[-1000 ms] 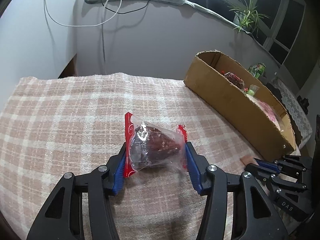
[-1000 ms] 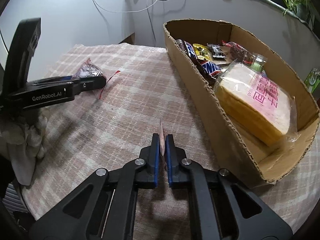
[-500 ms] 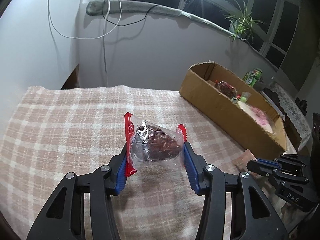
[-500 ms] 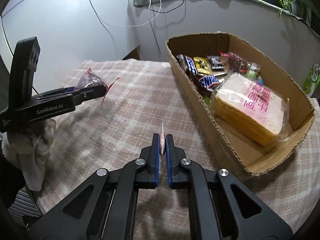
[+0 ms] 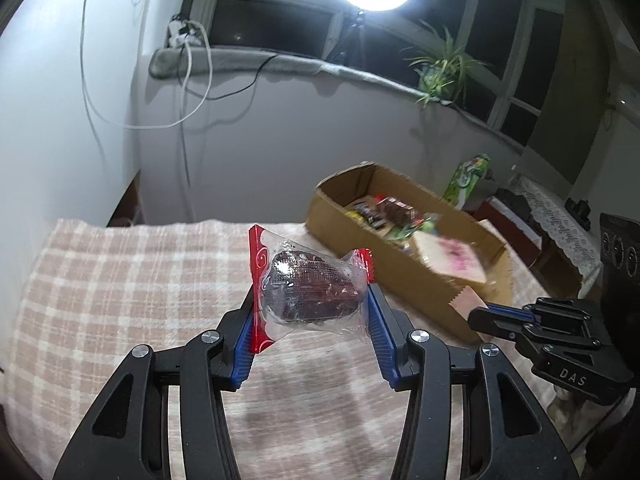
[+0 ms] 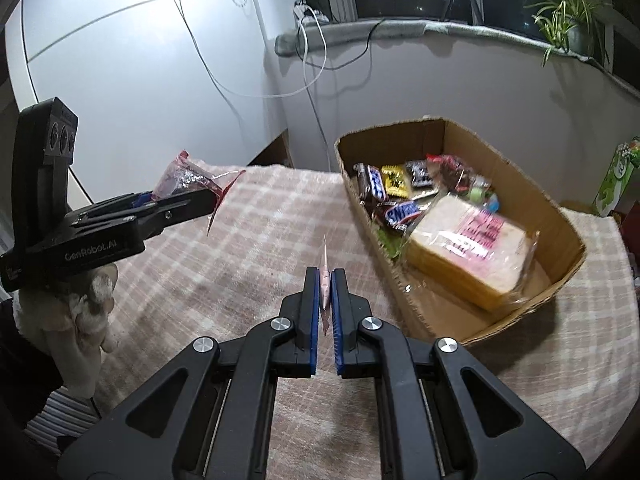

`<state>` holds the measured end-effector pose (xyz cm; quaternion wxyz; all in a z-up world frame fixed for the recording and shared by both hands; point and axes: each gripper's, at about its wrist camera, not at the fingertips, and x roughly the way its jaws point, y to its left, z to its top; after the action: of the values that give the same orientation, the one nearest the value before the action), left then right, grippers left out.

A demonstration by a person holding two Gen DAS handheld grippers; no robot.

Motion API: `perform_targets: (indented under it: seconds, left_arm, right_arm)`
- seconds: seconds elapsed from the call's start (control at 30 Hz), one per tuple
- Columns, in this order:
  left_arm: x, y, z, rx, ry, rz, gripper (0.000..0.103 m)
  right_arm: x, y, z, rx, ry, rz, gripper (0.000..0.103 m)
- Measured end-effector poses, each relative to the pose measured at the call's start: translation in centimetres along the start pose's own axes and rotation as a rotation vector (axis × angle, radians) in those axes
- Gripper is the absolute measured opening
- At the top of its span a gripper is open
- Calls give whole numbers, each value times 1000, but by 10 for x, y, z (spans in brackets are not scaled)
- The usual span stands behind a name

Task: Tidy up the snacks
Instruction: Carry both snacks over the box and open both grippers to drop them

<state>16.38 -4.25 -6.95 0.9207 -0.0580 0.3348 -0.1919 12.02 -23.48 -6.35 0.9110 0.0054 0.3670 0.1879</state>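
My left gripper (image 5: 310, 300) is shut on a clear, red-edged snack packet (image 5: 308, 286) with a dark cake inside, held above the checked tablecloth (image 5: 120, 280). From the right wrist view the same packet (image 6: 182, 178) sticks out of the left gripper (image 6: 200, 200) at left. My right gripper (image 6: 326, 276) is shut on a thin pink sachet (image 6: 325, 276), held edge-on above the cloth; the sachet (image 5: 466, 302) also shows at lower right in the left wrist view. A cardboard box (image 6: 560, 216) to the right holds chocolate bars (image 6: 400, 212) and a bagged loaf of sliced bread (image 6: 472, 250).
A wall with hanging cables (image 6: 312, 80) stands behind the table. A plant (image 6: 560, 12) sits on the window ledge. A green carton (image 6: 614, 176) stands beyond the box. A gloved hand (image 6: 76, 320) holds the left gripper.
Both grippers have risen off the tablecloth, each keeping its packet. More of the window and the ring light now shows, and the box sits lower and farther off in both views.
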Motion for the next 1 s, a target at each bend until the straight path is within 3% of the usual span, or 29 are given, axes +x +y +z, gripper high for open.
perform_targets:
  seconds: [0.37, 1.0]
  left_arm:
    - [6, -28, 20, 23, -13, -48, 48]
    - [68, -73, 58, 48, 28, -99, 48]
  right_arm:
    - [-23, -30, 24, 15, -58, -37, 6]
    - [1, -101, 58, 63, -53, -105, 6]
